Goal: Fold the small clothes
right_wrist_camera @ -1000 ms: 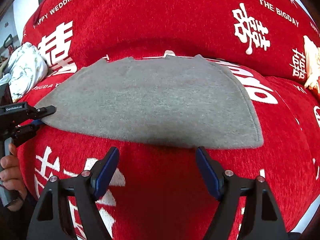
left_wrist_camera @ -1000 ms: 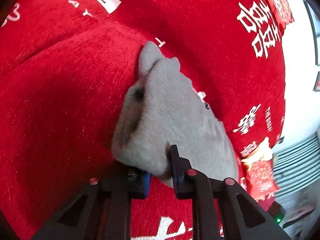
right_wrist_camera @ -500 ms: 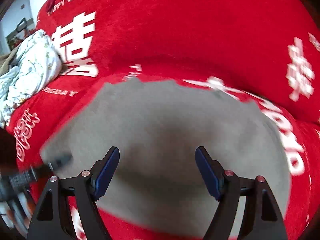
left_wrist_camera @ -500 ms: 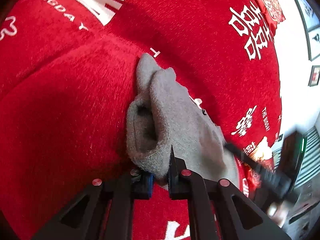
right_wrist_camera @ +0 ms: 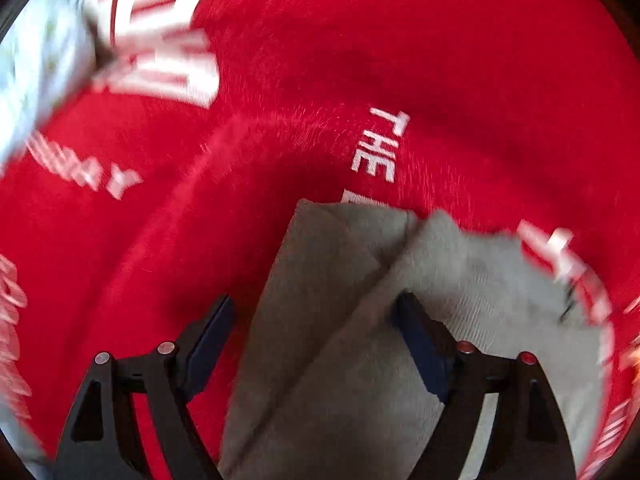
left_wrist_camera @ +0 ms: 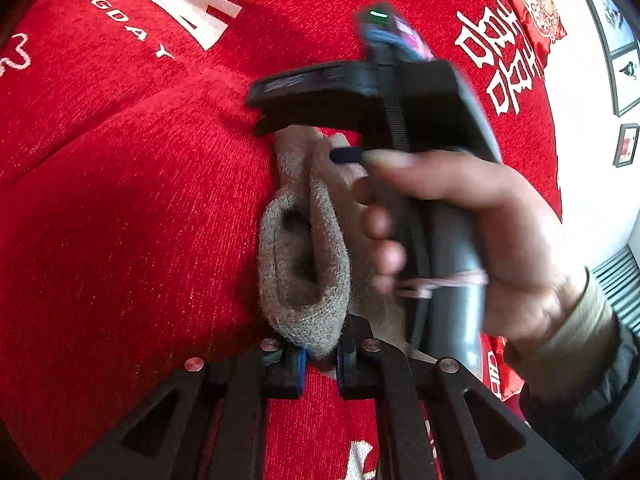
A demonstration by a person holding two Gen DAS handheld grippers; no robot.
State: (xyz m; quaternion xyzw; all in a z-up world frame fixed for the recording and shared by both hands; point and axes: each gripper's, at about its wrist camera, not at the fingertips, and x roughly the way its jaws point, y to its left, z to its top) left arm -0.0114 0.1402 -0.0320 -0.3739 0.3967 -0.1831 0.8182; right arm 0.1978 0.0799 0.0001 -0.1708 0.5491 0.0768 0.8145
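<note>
The grey knitted garment [left_wrist_camera: 304, 256] lies on the red chenille cover with white lettering [left_wrist_camera: 120, 200], at the centre of the left wrist view, its near edge bunched and clenched in the left tool [left_wrist_camera: 320, 354], probably so that this corner stays anchored for the fold. The right tool [right_wrist_camera: 312, 332], in the lower middle of the blurred right wrist view, is spread wide and grips nothing. It hangs over a raised crease in the cloth, seemingly placed to take the far edge.
</note>
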